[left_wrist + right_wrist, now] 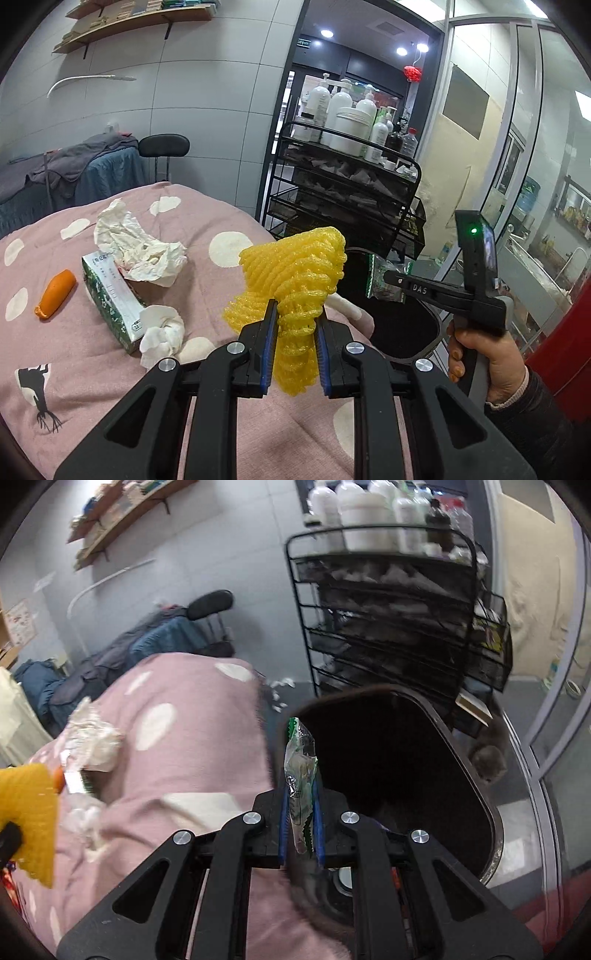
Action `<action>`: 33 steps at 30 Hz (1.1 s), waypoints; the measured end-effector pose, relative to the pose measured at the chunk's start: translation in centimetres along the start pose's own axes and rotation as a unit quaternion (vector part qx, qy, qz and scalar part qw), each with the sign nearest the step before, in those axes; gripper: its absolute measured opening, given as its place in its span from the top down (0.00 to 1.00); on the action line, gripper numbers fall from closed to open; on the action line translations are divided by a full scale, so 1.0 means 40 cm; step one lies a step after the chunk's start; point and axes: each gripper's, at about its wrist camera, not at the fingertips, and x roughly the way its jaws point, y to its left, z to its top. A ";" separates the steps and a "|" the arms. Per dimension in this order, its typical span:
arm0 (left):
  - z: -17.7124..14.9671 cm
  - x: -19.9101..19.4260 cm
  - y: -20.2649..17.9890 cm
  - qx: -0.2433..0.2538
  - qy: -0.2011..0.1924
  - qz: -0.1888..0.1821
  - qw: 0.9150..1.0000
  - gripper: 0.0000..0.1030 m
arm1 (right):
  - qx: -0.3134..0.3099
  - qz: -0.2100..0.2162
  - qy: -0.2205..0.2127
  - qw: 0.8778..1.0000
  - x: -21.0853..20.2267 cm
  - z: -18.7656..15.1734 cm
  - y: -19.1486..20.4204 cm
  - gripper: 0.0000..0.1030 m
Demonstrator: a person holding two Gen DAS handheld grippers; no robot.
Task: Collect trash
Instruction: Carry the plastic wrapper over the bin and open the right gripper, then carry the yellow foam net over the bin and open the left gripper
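Observation:
My left gripper (295, 314) is shut on a yellow foam fruit net (295, 273), held above the pink spotted bedcover (110, 369). My right gripper (301, 794) is shut on a green and clear plastic wrapper (301, 760), which hangs over the open mouth of a black trash bin (461, 746) beside the bed. In the left wrist view the right gripper (388, 275) holds the wrapper (384, 277) over the bin (406, 325). On the bed lie crumpled white tissues (136, 243), a second tissue wad (162, 332), a green tissue box (110, 295) and an orange piece (55, 293).
A black wire cart (347, 192) loaded with white bottles (351, 118) stands behind the bin. A black stool (164, 146) and a bed with grey and blue cloths (74, 166) sit at the back left. A glass partition (517, 147) runs along the right.

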 end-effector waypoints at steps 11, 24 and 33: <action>0.006 0.025 -0.037 0.021 0.010 -0.016 1.000 0.81 | 0.052 -0.032 0.087 0.994 0.196 -0.048 -0.098 0.63; -0.002 0.038 -0.024 0.009 0.022 -0.024 0.999 0.81 | 0.056 -0.010 0.074 0.996 0.150 -0.057 -0.075 0.41; 0.053 0.059 -0.030 0.035 0.015 -0.025 0.999 0.81 | 0.042 0.045 0.020 0.998 -0.001 -0.058 -0.010 0.34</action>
